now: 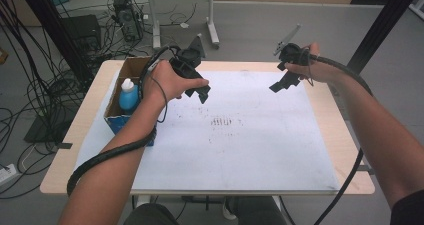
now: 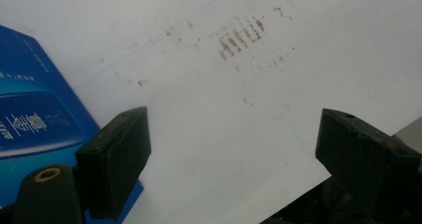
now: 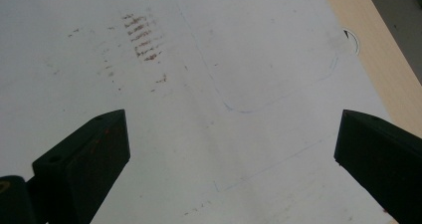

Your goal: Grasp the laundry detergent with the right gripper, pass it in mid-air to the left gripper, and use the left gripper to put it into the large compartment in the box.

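My left gripper [image 1: 201, 92] hangs above the white sheet [image 1: 235, 150] near its back left, held in the person's left hand. Its jaws stand wide apart with nothing between them [image 2: 234, 149]. My right gripper [image 1: 285, 81] hovers over the sheet's back right part, jaws also spread and empty [image 3: 231, 149]. A patch of brown smudge marks [image 1: 223, 121] sits in the middle of the sheet; the same smudge marks [image 2: 241, 35] lie ahead of the left jaws, and the smudge marks [image 3: 142, 37] also lie ahead of the right jaws.
An open cardboard box with blue sides [image 1: 120, 112] stands at the table's left, holding a blue bottle with a white cap [image 1: 128, 95]. The box's blue side [image 2: 35, 119] is close to the left jaw. The wooden table edge [image 3: 383, 50] runs along the right.
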Motion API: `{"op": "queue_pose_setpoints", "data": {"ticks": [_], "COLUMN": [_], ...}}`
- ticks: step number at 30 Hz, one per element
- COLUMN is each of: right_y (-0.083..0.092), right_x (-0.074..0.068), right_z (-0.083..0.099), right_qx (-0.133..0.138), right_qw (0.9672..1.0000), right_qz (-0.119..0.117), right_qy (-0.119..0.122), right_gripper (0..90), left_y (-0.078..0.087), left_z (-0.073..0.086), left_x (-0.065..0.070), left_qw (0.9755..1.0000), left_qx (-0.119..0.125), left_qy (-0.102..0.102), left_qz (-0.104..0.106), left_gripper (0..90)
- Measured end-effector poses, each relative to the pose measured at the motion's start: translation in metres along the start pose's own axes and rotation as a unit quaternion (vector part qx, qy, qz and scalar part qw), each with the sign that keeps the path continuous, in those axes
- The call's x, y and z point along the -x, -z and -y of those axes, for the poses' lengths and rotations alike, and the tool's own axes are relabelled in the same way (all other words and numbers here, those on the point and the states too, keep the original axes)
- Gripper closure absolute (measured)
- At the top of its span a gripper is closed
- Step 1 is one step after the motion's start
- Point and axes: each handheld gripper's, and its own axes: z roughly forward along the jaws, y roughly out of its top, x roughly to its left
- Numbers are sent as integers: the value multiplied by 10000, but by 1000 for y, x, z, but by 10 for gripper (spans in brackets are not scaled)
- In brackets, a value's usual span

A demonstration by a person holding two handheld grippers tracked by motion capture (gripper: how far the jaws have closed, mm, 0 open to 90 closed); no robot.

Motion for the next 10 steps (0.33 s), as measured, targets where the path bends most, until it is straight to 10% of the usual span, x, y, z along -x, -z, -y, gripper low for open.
{"op": "queue_pose_setpoints", "data": {"ticks": [10], "right_y": [1], "right_x": [-3], "right_z": [-3], "right_qx": [38], "right_qw": [10000], "right_qz": [-18], "right_qy": [30], "right_gripper": [9], "left_y": [5], "left_z": [4], "left_x": [-1], "left_qw": [9999], "left_qx": [107], "left_qy": [-46], "left_qz": [22], "left_gripper": [144]}}
